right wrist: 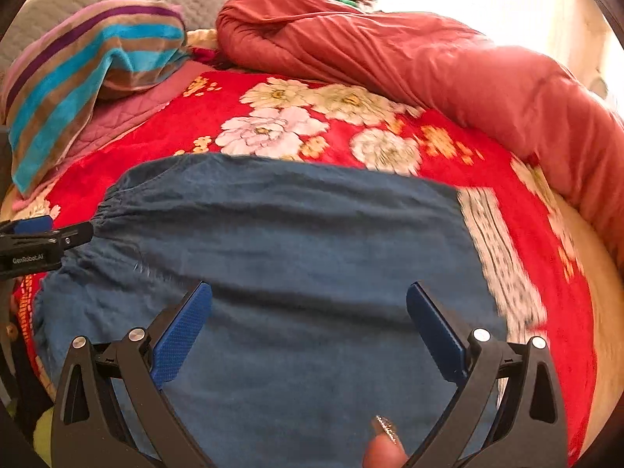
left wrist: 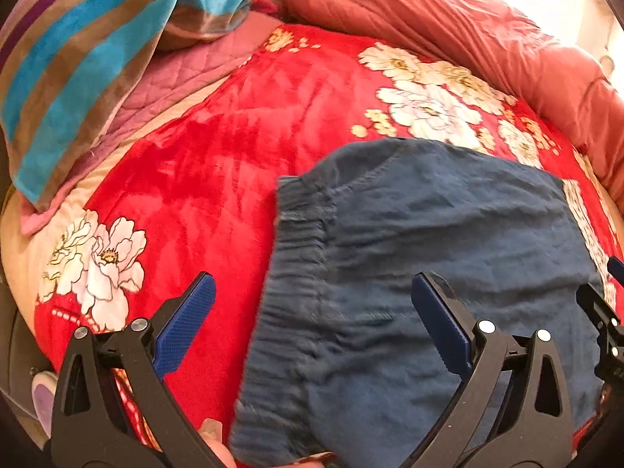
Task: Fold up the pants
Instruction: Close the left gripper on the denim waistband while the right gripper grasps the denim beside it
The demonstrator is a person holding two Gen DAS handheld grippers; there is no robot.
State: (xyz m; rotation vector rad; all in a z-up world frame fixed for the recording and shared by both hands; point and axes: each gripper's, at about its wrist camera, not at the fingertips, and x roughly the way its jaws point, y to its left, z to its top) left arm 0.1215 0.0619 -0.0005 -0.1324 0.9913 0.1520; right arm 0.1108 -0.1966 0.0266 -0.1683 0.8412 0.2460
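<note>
Blue denim pants (left wrist: 436,257) lie folded in a flat block on a red floral blanket (left wrist: 218,148), with the gathered elastic waistband (left wrist: 296,273) at their left edge. My left gripper (left wrist: 312,284) is open and empty, hovering over the waistband. My right gripper (right wrist: 308,292) is open and empty above the middle of the pants (right wrist: 280,241). The left gripper shows at the left edge of the right wrist view (right wrist: 43,238), and the right gripper's finger shows at the right edge of the left wrist view (left wrist: 600,312).
A striped blue, brown and purple towel (left wrist: 85,62) lies over a pillow at the back left. A rolled rust-red quilt (right wrist: 409,58) runs along the back and right. A pink quilted cover (left wrist: 179,78) lies beside the towel. A fingertip (right wrist: 384,452) shows at the bottom.
</note>
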